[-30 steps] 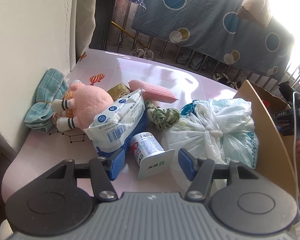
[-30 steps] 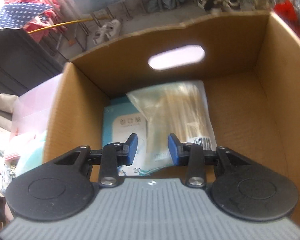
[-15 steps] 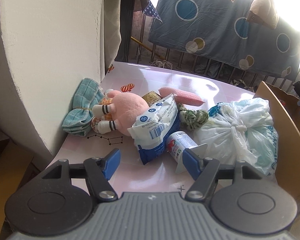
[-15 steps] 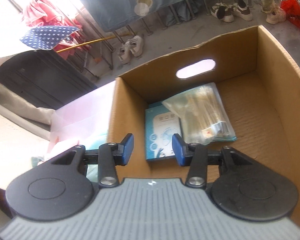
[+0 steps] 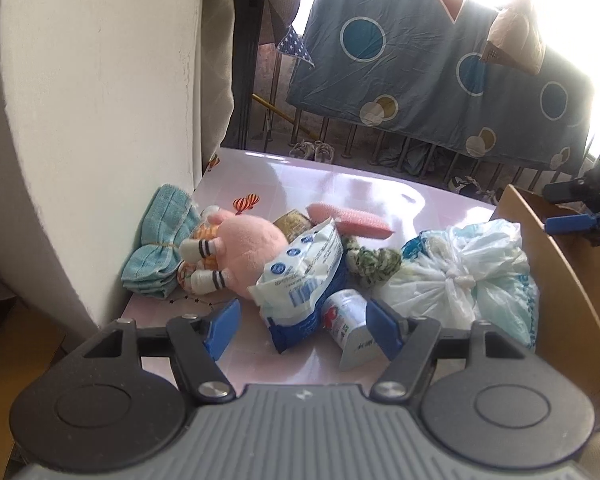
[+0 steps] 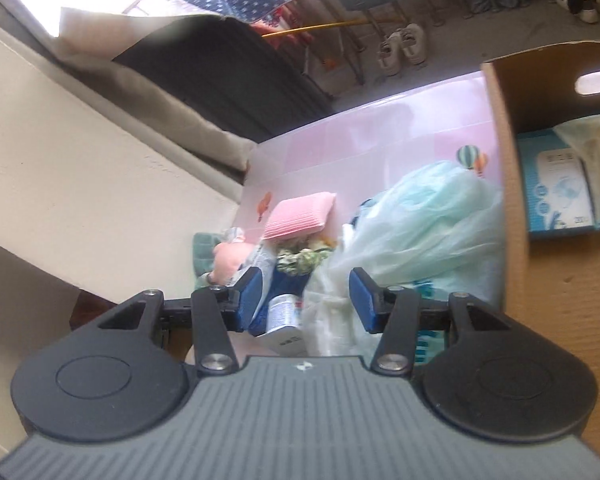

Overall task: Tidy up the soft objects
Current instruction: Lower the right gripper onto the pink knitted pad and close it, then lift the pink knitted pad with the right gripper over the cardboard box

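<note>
A pile lies on the pink table (image 5: 340, 184): a pink plush toy (image 5: 252, 252), a folded teal cloth (image 5: 156, 252), a blue-and-white packet (image 5: 304, 276), a small white bottle (image 5: 344, 316), a pink pad (image 5: 348, 220), a green patterned cloth (image 5: 374, 262) and a knotted plastic bag (image 5: 460, 276). My left gripper (image 5: 303, 312) hovers open above the near side of the pile, holding nothing. My right gripper (image 6: 306, 300) hangs above the bag (image 6: 420, 224); its jaws are opening with nothing between them. The cardboard box (image 6: 512, 200) holds a blue carton (image 6: 556, 192) and a clear packet (image 6: 592, 140).
A cream wall (image 5: 100, 120) borders the table on the left, close to the teal cloth. The box wall (image 5: 560, 280) stands right against the bag. Beyond the table are a railing with a hanging blue sheet (image 5: 420, 72) and shoes on the floor.
The right gripper rose out of the box and swung left over the table pile, jaws widening. The left gripper drew back and up a little, and its jaws spread wider.
</note>
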Motion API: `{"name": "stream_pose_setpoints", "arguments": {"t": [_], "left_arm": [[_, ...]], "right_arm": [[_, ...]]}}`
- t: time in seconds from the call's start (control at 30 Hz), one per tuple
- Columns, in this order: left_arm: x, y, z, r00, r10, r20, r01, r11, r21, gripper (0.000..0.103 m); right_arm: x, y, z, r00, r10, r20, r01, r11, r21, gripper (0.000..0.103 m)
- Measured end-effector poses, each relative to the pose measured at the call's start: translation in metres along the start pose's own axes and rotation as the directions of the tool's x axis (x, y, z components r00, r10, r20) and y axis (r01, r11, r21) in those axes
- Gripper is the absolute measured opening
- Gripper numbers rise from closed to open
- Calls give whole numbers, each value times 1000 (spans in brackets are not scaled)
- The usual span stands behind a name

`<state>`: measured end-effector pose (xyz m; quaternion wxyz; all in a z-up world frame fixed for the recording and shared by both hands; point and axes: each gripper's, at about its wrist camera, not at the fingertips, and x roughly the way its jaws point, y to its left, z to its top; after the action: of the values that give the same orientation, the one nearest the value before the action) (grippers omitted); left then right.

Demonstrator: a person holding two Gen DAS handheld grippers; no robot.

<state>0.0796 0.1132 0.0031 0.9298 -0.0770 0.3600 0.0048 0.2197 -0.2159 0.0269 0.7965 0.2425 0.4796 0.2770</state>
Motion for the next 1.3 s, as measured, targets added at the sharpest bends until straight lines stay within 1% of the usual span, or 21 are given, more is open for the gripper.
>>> {"name": "stream_pose_setpoints", "arguments": {"t": [0.07, 0.17, 0.23, 0.3, 0.37, 0.43, 0.5, 0.6, 0.63, 0.67, 0.7, 0.77, 0.8, 0.87, 0.9, 0.97, 1.1, 1.2, 1.3], "left_arm": [[9, -8, 22, 1000, -21, 0, 21, 1000, 21, 74], [34, -24, 52, 999, -25, -38, 28, 996, 84, 77], [56, -35, 70, 997, -42, -68, 51, 990, 133, 80], [81, -43, 83, 993, -48, -104, 64, 985, 158, 80], [111, -49, 94, 986, -57, -155, 83, 982, 167, 80], [147, -48, 104, 974, -54, -221, 85, 987, 135, 79], [179, -43, 112, 959, -54, -279, 80, 993, 81, 75], [212, -36, 122, 943, -56, -329, 71, 997, 34, 72], [219, -34, 124, 938, -56, -341, 69, 997, 24, 70], [228, -32, 126, 930, -56, -362, 64, 998, 9, 67], [235, -30, 127, 923, -60, -380, 63, 998, -3, 65], [248, -28, 128, 907, -71, -414, 64, 997, -31, 63], [253, -27, 128, 898, -81, -432, 66, 997, -49, 62], [259, -27, 127, 890, -98, -446, 77, 995, -66, 56], [262, -26, 127, 886, -104, -453, 78, 994, -75, 56], [263, -27, 126, 886, -97, -454, 69, 994, -79, 56], [253, -32, 131, 899, -98, -427, 70, 994, -82, 55], [232, -39, 137, 911, -102, -399, 80, 994, -71, 55], [204, -50, 147, 929, -111, -354, 95, 994, -61, 55]], "right_arm": [[16, 13, 11, 1000, 23, -16, -23, 1000, -16, 52], [48, 26, 34, 999, 27, -44, -28, 999, -26, 57], [75, 25, 53, 997, 21, -69, -21, 1000, -5, 58], [103, 20, 71, 995, 13, -101, -11, 1000, 19, 59], [130, 14, 88, 991, -13, -133, 18, 999, 35, 59], [161, 3, 105, 986, -36, -164, 48, 996, 72, 59], [188, -9, 117, 979, -35, -201, 58, 992, 111, 59], [224, -25, 126, 969, -45, -244, 87, 982, 165, 59], [233, -32, 126, 966, -43, -254, 92, 979, 184, 59], [240, -35, 126, 964, -45, -262, 99, 975, 199, 59], [247, -39, 124, 962, -46, -270, 105, 972, 209, 59], [259, -43, 120, 957, -28, -289, 95, 970, 223, 59], [264, -45, 116, 953, -16, -303, 90, 968, 232, 57], [273, -47, 111, 944, 1, -330, 82, 968, 238, 54], [276, -48, 107, 941, 6, -338, 79, 968, 238, 51], [277, -48, 104, 942, 8, -334, 75, 969, 234, 49], [267, -46, 105, 949, 20, -315, 60, 968, 242, 45], [249, -40, 106, 956, 41, -290, 35, 968, 250, 43], [224, -30, 106, 965, 64, -254, 0, 970, 244, 43]]}}
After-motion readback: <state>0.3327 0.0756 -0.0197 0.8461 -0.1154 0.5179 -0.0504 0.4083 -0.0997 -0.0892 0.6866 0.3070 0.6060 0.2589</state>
